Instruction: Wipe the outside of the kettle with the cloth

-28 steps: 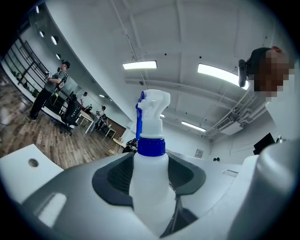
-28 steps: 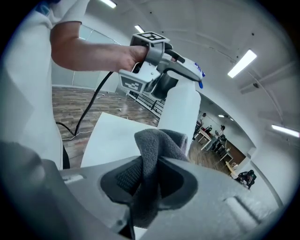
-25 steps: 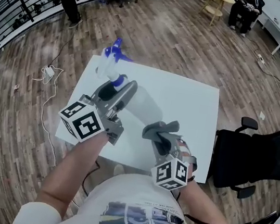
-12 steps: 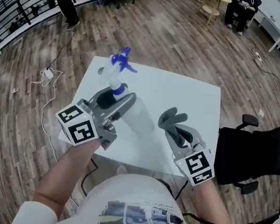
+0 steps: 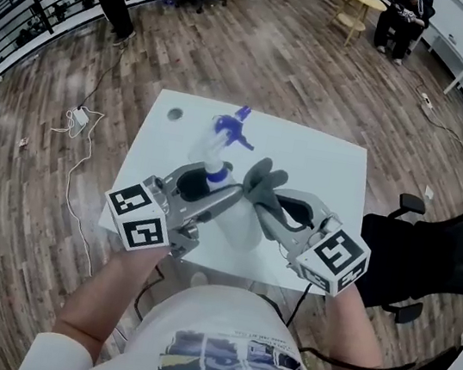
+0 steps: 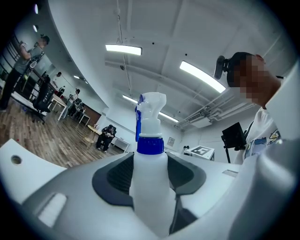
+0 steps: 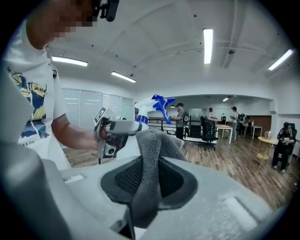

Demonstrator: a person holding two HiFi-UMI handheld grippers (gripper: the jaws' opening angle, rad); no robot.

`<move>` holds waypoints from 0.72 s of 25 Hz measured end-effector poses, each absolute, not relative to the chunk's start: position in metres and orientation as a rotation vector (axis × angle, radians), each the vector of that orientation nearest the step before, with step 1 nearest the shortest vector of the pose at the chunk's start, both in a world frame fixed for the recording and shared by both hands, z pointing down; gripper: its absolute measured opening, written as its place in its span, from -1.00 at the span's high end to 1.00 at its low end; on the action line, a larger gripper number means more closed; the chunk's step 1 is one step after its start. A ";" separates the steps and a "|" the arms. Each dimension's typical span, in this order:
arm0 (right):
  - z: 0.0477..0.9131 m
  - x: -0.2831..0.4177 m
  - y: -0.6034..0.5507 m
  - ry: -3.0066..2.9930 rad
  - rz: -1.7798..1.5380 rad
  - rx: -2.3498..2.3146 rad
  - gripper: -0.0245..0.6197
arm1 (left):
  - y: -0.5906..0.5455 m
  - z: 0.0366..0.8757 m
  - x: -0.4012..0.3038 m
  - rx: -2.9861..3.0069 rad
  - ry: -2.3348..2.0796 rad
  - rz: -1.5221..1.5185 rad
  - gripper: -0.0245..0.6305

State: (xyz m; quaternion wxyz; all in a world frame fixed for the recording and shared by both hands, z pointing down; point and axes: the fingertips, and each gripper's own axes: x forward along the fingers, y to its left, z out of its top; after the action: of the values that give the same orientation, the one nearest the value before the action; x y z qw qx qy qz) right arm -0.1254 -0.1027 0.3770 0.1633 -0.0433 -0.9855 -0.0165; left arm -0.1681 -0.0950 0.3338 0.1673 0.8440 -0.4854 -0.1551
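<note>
Grips a white spray bottle (image 5: 239, 223) in the left gripper (image 5: 211, 192), with the dark pads pressed on either side of the body just below the blue collar and the jaws kept fairly wide by its girth. Shows the bottle upright in the left gripper view, blue trigger head at the top and pointing left there. Pinches a grey cloth (image 5: 259, 184) in the right gripper (image 5: 276, 209), jaws closed on a fold of it, with the loose end bunched up above the pads and a tail hanging down between them. Brings the cloth just beside the bottle's neck in the head view; cannot tell whether the two touch. Faces the two grippers toward each other over the near part of the white bench (image 5: 323, 159), close in front of the person's chest. Leaves a small dark round spot (image 5: 175, 114) near the bench's far left corner. Takes in a wooden floor (image 5: 271, 47) all round, a black office chair (image 5: 429, 255) to the right of the bench, and a white cable with a plug block (image 5: 81, 119) on the floor to the left.
</note>
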 end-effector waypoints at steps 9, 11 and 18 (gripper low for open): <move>0.432 -0.101 -0.109 -2.717 0.125 -0.149 0.68 | -0.093 0.323 -0.175 2.405 -1.401 -0.523 0.29; 0.443 -0.097 -0.111 -2.699 0.177 -0.150 0.68 | -0.092 0.317 -0.179 2.413 -1.393 -0.541 0.29; 0.488 -0.035 -0.139 -2.638 0.263 -0.168 0.68 | -0.110 0.314 -0.130 2.449 -1.399 -0.534 0.29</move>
State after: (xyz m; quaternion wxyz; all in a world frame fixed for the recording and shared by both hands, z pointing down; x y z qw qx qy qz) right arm -0.0349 -0.1393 0.4882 0.2402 -0.0613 -0.9640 0.0961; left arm -0.1298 -0.1096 0.3137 0.1352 0.8454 -0.4828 -0.1845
